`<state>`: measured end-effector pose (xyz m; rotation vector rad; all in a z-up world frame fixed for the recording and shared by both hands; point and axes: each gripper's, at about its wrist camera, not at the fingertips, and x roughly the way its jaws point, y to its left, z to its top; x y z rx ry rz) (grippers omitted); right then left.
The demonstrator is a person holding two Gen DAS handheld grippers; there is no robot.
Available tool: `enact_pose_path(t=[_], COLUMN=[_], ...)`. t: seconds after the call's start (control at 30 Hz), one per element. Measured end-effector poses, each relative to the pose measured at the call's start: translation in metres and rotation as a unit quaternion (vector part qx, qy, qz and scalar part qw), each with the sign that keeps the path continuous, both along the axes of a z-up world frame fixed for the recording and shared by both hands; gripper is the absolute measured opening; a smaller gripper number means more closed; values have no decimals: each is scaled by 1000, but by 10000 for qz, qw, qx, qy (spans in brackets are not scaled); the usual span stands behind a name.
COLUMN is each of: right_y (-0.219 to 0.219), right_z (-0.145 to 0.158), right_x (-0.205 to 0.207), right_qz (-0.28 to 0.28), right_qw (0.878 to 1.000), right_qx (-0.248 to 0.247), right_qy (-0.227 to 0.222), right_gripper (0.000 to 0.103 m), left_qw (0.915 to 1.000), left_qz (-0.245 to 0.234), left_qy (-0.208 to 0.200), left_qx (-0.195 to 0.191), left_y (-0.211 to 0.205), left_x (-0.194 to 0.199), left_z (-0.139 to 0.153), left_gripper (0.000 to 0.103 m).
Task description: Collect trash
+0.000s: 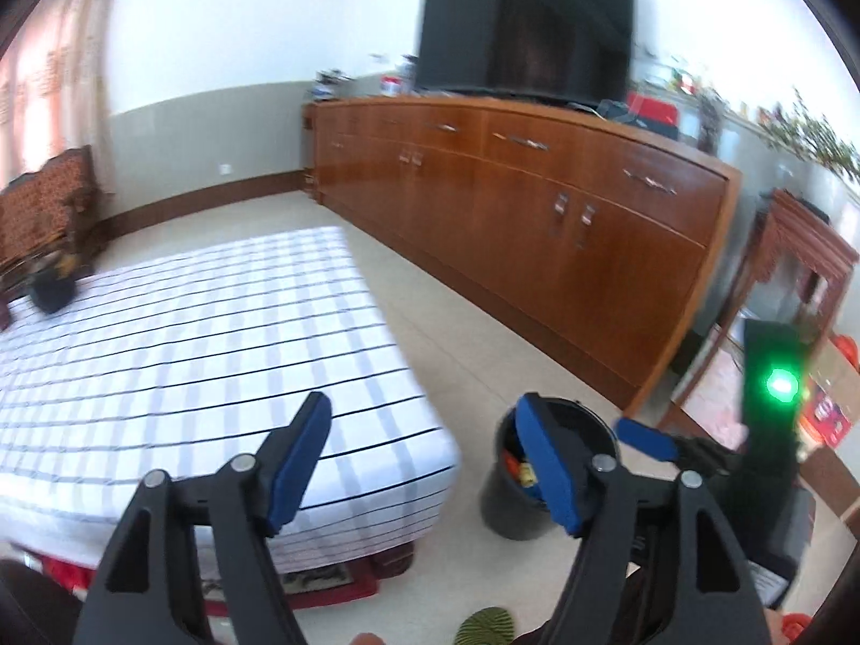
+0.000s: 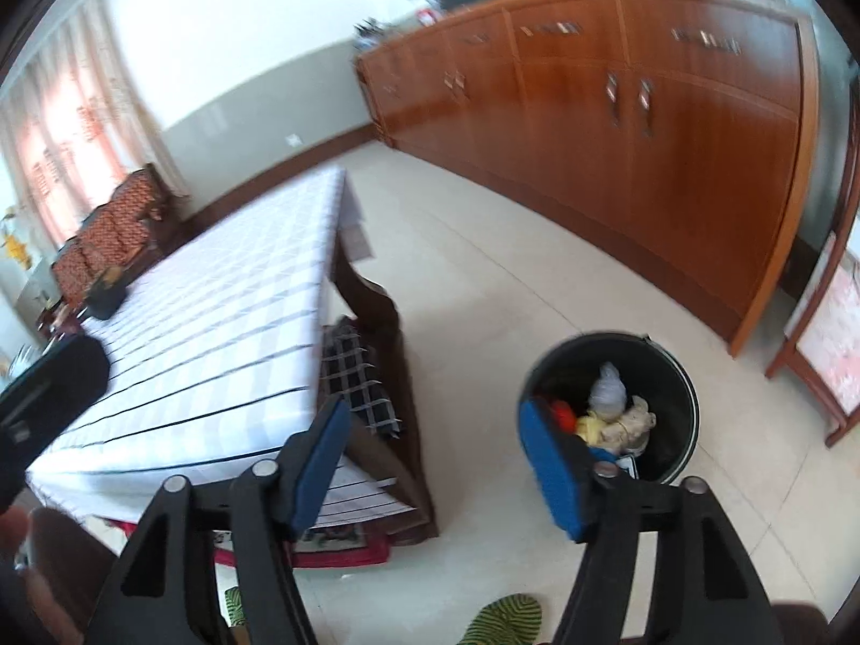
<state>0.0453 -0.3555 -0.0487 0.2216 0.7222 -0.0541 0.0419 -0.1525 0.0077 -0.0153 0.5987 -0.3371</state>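
The left tool stood wide and empty, the black bin at four o'clock behind its right pad. Scanning the checked counter slowly would serve best; blur hid small scraps. The right tool also gaped empty, its bin at four o'clock holding crumpled trash. The counter's near corner was cut off.

No readable text anywhere (curtain markings too blurred).
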Motion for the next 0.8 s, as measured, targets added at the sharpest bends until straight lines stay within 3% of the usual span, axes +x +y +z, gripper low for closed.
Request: enact_pose_path(t=[0.13, 0.43, 0.8], right_y=[33, 76, 81], right_z=[21, 52, 65], right_x=[-25, -62, -67], right_qz=[170, 20, -130], right_qw=[9997, 9977, 9959], right_qx=[-79, -506, -602], right_qy=[-145, -441, -667], right_gripper=[80, 82, 82], left_qw=[9988, 9954, 9943], left_qz=[437, 937, 1054], left_qy=[-139, -135, -148], left_qx=[154, 133, 100], left_y=[30, 68, 81], left_x=[-17, -39, -53], left_z=[3, 2, 1], left_gripper=[86, 87, 87])
